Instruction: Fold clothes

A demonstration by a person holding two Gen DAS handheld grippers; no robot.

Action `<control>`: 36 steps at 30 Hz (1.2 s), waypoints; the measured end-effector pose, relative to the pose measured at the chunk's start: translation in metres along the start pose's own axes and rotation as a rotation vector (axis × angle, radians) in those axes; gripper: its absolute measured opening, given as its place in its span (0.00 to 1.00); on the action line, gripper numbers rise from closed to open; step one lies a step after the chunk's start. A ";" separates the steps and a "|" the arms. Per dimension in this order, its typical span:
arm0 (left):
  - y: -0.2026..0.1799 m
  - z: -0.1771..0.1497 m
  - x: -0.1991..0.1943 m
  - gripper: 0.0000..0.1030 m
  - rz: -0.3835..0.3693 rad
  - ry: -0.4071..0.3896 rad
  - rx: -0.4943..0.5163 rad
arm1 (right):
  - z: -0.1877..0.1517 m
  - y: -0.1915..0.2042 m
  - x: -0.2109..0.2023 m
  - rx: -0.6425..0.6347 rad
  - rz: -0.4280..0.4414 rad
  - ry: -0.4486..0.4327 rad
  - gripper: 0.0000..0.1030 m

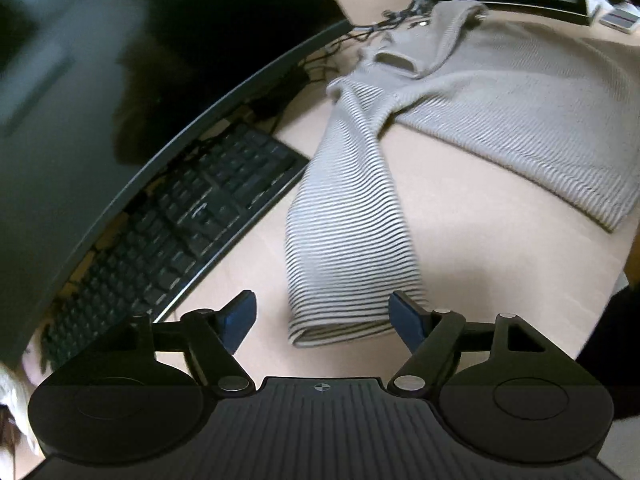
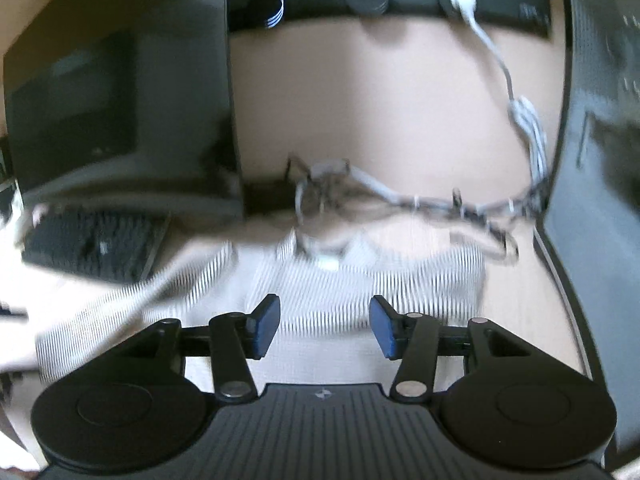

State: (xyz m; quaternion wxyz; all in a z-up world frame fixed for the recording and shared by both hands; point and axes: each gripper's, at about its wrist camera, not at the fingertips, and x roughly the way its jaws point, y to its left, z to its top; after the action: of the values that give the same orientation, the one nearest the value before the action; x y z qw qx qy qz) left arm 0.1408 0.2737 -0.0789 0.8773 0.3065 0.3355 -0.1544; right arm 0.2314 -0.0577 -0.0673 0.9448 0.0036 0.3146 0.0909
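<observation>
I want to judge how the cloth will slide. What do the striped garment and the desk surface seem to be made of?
The striped garment looks like a soft ribbed knit, matte, probably cotton or a blend: fine dark and pale lines, limp folds, a rolled cuff edge. The desk looks like smooth pale laminate or finished wood, with a slight sheen and faint grain; which of the two cannot be told.

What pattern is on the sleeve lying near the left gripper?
Fine dark and pale horizontal stripes on the sleeve, clearest in the left wrist view.

Left tool (image 1: 322, 316) and right tool (image 2: 324, 326) both gape, gripping nothing.
</observation>
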 end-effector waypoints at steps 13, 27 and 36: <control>0.009 0.030 0.000 0.95 -0.019 -0.052 -0.389 | 0.016 0.082 0.125 -0.232 -0.057 0.026 0.49; 0.026 -0.007 -0.011 0.96 0.019 -0.023 -0.349 | 0.055 0.081 0.147 0.027 0.161 0.010 0.06; 0.053 -0.019 -0.016 0.97 0.068 -0.032 -0.463 | 0.035 0.115 0.096 -0.072 0.187 -0.038 0.32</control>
State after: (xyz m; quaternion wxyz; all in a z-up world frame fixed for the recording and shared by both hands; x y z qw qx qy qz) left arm 0.1453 0.3278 -0.0561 0.9340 0.1059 0.3377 -0.0486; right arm 0.3079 0.0740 -0.0893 0.9374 0.0006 0.2917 0.1900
